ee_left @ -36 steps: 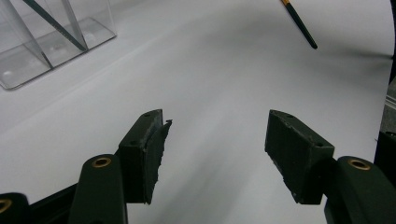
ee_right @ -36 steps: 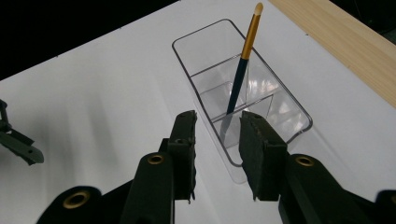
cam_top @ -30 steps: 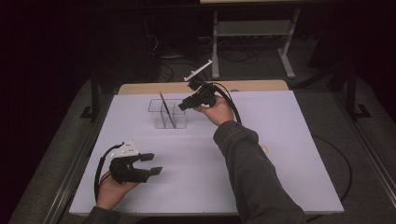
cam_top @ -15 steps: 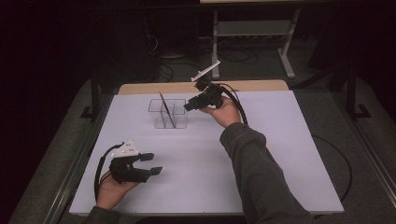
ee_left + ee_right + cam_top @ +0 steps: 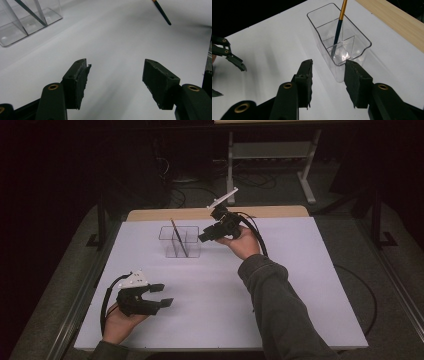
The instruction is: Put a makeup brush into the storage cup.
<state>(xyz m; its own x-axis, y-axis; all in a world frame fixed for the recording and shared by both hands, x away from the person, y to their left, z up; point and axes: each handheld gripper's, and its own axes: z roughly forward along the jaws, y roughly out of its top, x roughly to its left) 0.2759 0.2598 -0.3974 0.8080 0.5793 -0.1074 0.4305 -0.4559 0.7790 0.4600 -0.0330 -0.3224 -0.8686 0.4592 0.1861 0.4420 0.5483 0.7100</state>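
Note:
A clear, divided plastic holder stands at the back of the white table. A thin brush with a yellow upper handle and a dark lower part leans in it. The right gripper view has the holder and brush just beyond the jaws. My right gripper hovers right of the holder and points at it. It is open; its jaws have just been opening, and nothing lies between them. My left gripper rests near the front left, open and empty, away from the holder.
A wooden strip runs along the table's far edge behind the white sheet. A thin dark rod tip with an orange band enters the left gripper view at the top right. Dark floor and a metal frame lie beyond.
My right gripper has drawn back a little to the right, away from the holder, and its jaws stand wider. The brush stays in the holder. The left gripper has not moved.

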